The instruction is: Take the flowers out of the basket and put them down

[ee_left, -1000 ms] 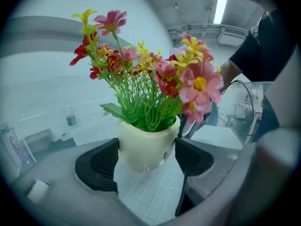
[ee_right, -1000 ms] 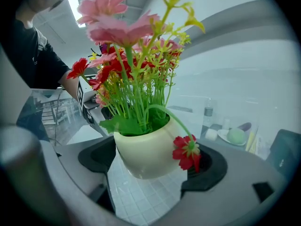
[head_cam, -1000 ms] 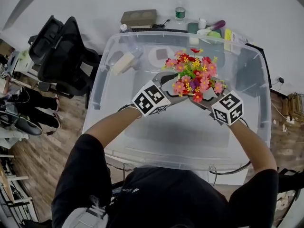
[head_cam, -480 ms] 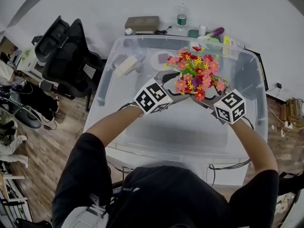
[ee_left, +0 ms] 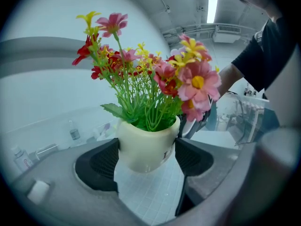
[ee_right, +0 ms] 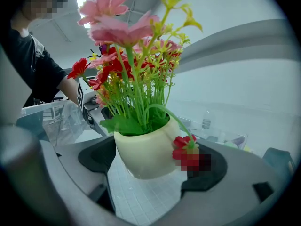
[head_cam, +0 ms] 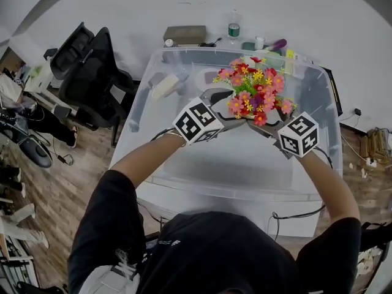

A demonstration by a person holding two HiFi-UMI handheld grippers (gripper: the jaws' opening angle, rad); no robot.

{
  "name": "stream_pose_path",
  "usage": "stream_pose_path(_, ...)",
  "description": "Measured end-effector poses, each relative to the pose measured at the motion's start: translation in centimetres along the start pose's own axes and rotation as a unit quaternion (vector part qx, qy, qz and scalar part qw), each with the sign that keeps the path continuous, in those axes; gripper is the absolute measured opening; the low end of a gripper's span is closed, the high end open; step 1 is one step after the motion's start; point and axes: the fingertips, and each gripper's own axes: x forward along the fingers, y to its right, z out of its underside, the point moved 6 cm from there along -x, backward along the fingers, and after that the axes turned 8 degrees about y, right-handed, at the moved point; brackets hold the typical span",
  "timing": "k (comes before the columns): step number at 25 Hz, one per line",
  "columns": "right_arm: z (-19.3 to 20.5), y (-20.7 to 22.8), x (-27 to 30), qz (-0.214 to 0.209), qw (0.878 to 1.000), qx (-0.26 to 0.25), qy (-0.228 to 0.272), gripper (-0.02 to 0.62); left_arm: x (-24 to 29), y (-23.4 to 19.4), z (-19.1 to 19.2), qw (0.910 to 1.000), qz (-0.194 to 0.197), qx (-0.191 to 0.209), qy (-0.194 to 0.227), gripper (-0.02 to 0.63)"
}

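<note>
Left hand-held gripper (ee_left: 146, 160) and right hand-held gripper (ee_right: 151, 161) each clamp the cream pot (ee_left: 143, 147), flowers (head_cam: 254, 90) upright over the clear basket's (head_cam: 236, 193) far-right part, so lift level, squeeze evenly, and clear the rim before lowering.

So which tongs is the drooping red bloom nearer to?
The right tongs: the red bloom droops right beside them; the left tongs hold the pot's other side.
</note>
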Motion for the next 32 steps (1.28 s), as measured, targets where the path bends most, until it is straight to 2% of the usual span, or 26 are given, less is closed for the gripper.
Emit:
stream_pose_path(7, -1.2, -0.9, -1.3, 0.0, 1.0, -0.002, 0.009, 0.446, -0.8, 1.1, -1.4, 1.0, -0.002, -0.003, 0.008, 0.373)
stream_pose_path(32, -6.0, -2.8, -5.6, 0.004, 0.999, -0.021, 0.049, 0.446, -2.8, 4.1, -7.1, 0.9986, -0.016, 0.023, 0.044, 0.373)
